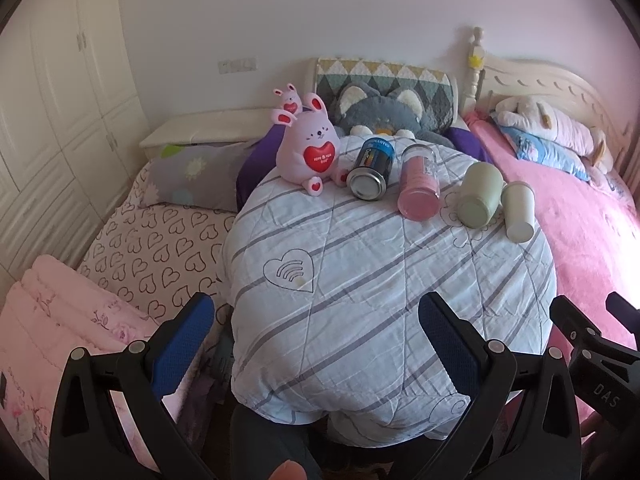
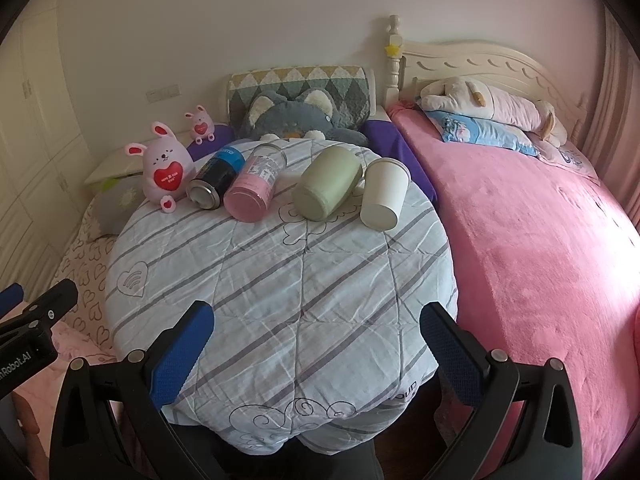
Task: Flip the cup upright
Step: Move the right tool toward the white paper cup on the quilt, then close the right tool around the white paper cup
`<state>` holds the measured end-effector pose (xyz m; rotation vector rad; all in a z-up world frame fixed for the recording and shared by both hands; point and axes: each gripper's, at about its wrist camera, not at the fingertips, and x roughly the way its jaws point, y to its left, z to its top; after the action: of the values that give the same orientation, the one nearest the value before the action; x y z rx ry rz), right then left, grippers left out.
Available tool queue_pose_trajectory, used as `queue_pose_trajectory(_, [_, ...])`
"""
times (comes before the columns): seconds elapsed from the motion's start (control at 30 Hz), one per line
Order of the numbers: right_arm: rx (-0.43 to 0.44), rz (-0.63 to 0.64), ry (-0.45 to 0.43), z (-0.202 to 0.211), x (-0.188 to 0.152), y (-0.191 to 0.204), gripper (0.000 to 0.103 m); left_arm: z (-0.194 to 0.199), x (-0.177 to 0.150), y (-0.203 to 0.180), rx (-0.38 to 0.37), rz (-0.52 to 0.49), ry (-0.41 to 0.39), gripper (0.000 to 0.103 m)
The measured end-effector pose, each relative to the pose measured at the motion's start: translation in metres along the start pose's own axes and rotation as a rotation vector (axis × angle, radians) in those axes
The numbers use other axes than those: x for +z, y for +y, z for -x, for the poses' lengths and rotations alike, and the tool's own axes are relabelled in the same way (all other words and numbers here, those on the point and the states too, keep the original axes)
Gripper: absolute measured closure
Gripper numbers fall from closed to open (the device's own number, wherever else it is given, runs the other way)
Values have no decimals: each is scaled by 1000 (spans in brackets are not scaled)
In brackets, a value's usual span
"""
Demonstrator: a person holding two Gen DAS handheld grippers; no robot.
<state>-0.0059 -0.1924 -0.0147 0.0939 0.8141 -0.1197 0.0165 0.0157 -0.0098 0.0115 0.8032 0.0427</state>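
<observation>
Several containers lie on their sides in a row on a round surface covered by a striped blue-white quilt (image 2: 280, 280), bases toward me. From the left: a dark blue can (image 2: 216, 180) (image 1: 372, 170), a pink tumbler (image 2: 256, 188) (image 1: 420, 186), a green cup (image 2: 326, 188) (image 1: 480, 194) and a white paper cup (image 2: 384, 194) (image 1: 518, 212). My left gripper (image 1: 316, 340) is open and empty at the quilt's near edge. My right gripper (image 2: 316, 340) is open and empty, also at the near edge. Both are well short of the cups.
A pink plush rabbit (image 2: 164, 172) sits left of the can, a smaller one (image 2: 201, 122) behind it. A grey plush cat (image 2: 296, 120) lies behind the row. A bed with a pink blanket (image 2: 520, 240) is on the right, heart-print bedding (image 1: 160, 248) on the left.
</observation>
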Motion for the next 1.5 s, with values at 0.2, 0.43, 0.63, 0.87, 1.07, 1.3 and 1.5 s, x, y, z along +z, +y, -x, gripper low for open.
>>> queue_pose_trajectory(0.2, [2,4,0,0,0,0,0,0,1,0,-2,0,1,0])
queue_pose_trajectory(0.43, [5,6,1,-1,1,1,0,0,2,1,0,-1,2,0])
queue_pose_trajectory(0.63, [4,9,2,-2,1,2,0,-1,2,1,1,0,3,0])
queue_pose_trajectory(0.87, [-2,3,4,-4,2,1,0,-9,6,6,-2,3,16,0])
queue_pose_trajectory(1.07, [-56,-40,18,-28,16,-19,0,-31,17,5,-12,1,40,0])
queue_pose_trajectory(1.3, [-123,-46,50,-81,49,-43,0,-73,39,-13,-15,-20,65,0])
queue_pose_trajectory(1.5, [-156,-40,93,-131,74,-48,0,-121,62,-33,-27,-24,96,0])
